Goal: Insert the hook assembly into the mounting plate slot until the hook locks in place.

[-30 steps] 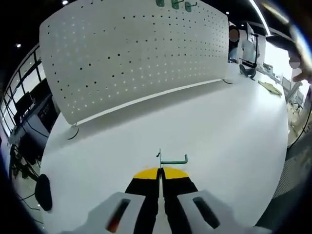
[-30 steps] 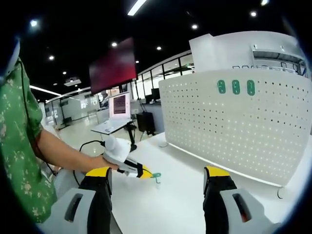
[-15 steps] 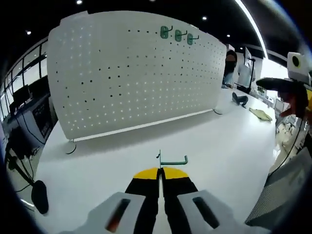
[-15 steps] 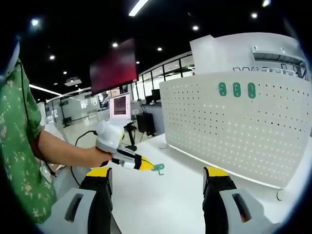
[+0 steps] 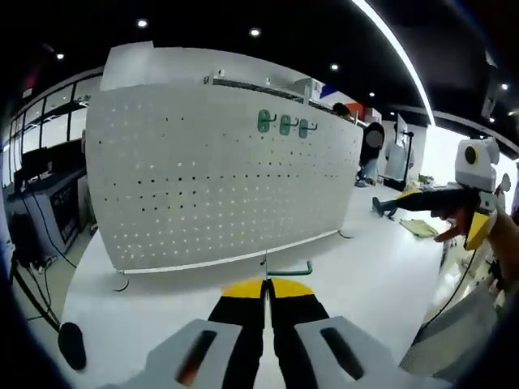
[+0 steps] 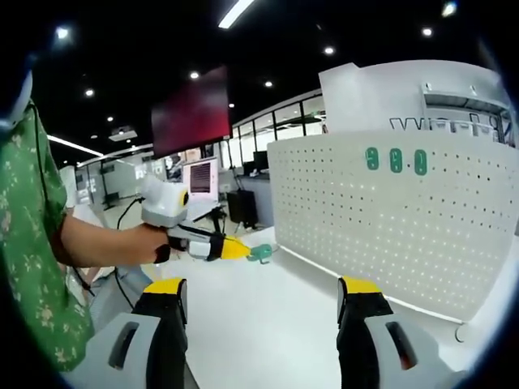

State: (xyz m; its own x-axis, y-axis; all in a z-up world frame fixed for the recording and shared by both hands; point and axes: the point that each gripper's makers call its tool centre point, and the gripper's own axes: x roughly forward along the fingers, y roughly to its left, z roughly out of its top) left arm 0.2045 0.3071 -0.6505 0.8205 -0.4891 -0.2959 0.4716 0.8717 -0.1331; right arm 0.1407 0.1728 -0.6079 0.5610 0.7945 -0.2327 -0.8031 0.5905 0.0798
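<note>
Lifted, left tongs (image 5: 266, 285) pinch one hook (image 5: 289, 269); right tongs (image 6: 259, 293) spread; three pegboard hooks (image 6: 395, 160).

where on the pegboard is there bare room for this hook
The white pegboard is bare below and left of the three green hooks near its top edge. The white tabletop before it is also free. The left gripper holds the green hook.

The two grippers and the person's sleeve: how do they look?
Each gripper has black jaws with yellow tips on a pale grey body: left gripper, right gripper. The left gripper carries a white box with a yellow-ringed lens. The sleeve is green and patterned.
</note>
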